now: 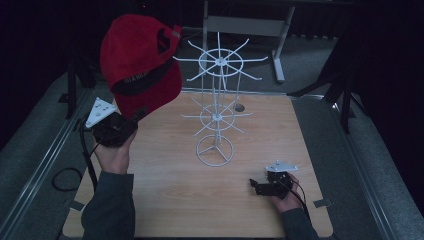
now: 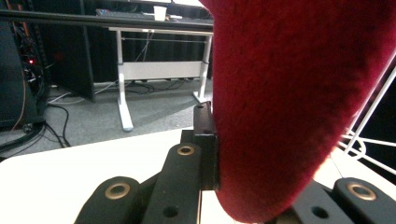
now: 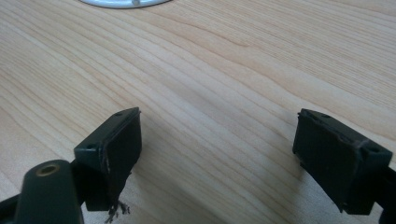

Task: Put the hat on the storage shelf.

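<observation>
The left gripper (image 1: 134, 117) clamps the red cap (image 1: 137, 62) by its brim, lifted beside the rack (image 1: 216, 100) for hanging, while the right gripper (image 1: 257, 186) rests, jaws apart.

Each hand carries a matt black tool. The left tool (image 1: 134, 116), at about nine o'clock in the high view, bears a pale grey three-cornered plate dotted with small holes, and a black cable loops away from its body. The right tool (image 1: 253, 184), near five o'clock, wears a similar plate and cable. Both sleeves are dark grey-blue. Close up, the jaws are blocky black pads with small screw holes; brass-coloured rivets sit in the linkage arms.
</observation>
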Motion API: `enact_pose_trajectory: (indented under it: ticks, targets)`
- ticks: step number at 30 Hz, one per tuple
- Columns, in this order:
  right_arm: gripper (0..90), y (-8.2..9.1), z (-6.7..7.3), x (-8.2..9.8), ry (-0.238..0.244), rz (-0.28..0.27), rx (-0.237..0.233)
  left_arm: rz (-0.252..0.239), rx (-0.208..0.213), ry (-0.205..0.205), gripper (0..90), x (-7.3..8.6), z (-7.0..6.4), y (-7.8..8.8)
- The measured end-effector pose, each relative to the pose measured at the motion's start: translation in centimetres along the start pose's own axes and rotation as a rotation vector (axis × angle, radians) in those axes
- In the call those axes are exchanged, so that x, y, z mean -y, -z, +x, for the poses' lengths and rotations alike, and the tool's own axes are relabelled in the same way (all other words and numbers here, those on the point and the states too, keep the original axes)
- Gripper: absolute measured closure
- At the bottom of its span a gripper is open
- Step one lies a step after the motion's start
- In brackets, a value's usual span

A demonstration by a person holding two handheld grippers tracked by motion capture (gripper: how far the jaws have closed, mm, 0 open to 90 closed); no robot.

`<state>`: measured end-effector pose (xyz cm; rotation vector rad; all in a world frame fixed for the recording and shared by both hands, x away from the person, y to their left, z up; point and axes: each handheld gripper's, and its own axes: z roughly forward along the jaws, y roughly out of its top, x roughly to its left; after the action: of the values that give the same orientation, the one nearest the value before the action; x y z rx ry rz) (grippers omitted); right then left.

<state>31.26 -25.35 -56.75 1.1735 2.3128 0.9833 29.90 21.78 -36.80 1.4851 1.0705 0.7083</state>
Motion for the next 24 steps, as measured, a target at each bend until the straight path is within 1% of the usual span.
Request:
enact_pose_trajectory:
  ticks: [6,12,24]
  targets:
    - [15.3,0.0,0.0,0.0,0.0,0.0,0.0,-0.011,0.013,0.001,85.8,-0.03,-0.11,0.13]
    - [15.3,0.0,0.0,0.0,0.0,0.0,0.0,-0.005,0.016,-0.016,85.8,0.03,-0.28,0.08]
    - [15.3,-0.01,-0.01,-0.01,0.0,0.0,0.0,-0.006,0.022,-0.021,85.8,0.05,-0.49,0.12]
